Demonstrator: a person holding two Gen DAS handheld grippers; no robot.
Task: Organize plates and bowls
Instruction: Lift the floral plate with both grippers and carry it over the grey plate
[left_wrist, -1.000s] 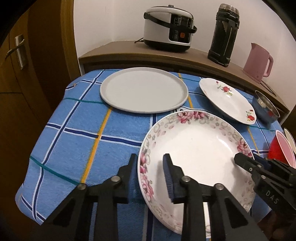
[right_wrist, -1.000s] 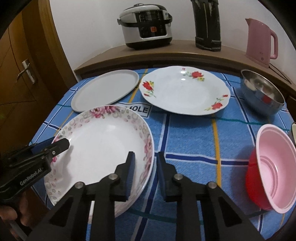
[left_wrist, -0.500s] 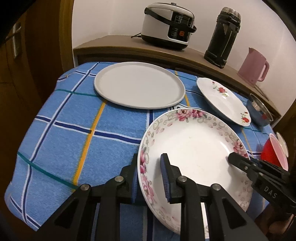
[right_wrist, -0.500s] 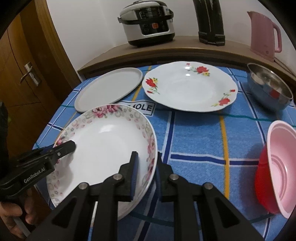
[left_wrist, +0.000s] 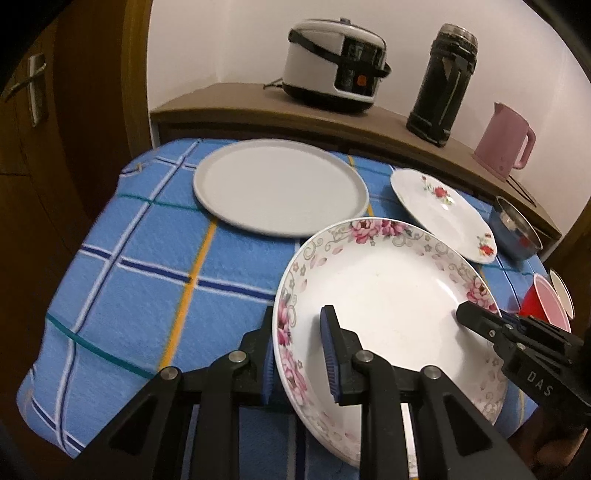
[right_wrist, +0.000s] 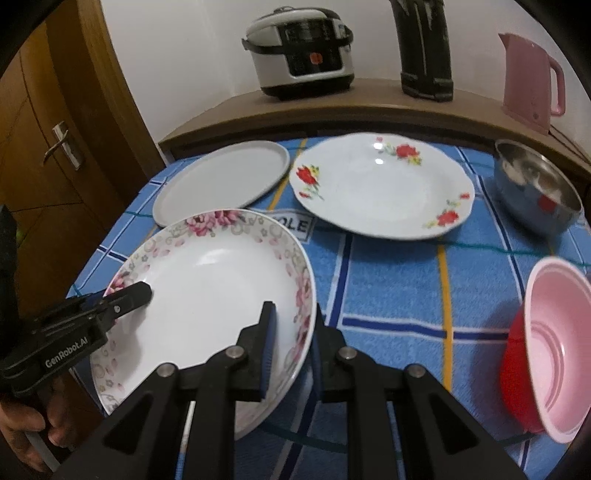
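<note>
Left claw (left_wrist: 299, 354): matte black plastic, two angular arms with triangular cut-outs, silver round pivot screws – two per arm as I see it. Fingers (left_wrist: 330, 354) faced with ribbed blue pads. Side of body carries white lettering "GenRobot.AI" in right wrist view.

Right claw (right_wrist: 291, 354): same build – black arms, silver screws, blue ribbed pads on fingers (right_wrist: 266, 347). From left wrist view, side marking reads "DAS".

Hand (right_wrist: 26, 432) wraps left handle; no sleeve I can make out.

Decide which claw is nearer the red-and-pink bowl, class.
Right. The right claw grips the pink-flowered plate on the rim facing the red-and-pink bowl; the left claw grips the opposite rim.
</note>
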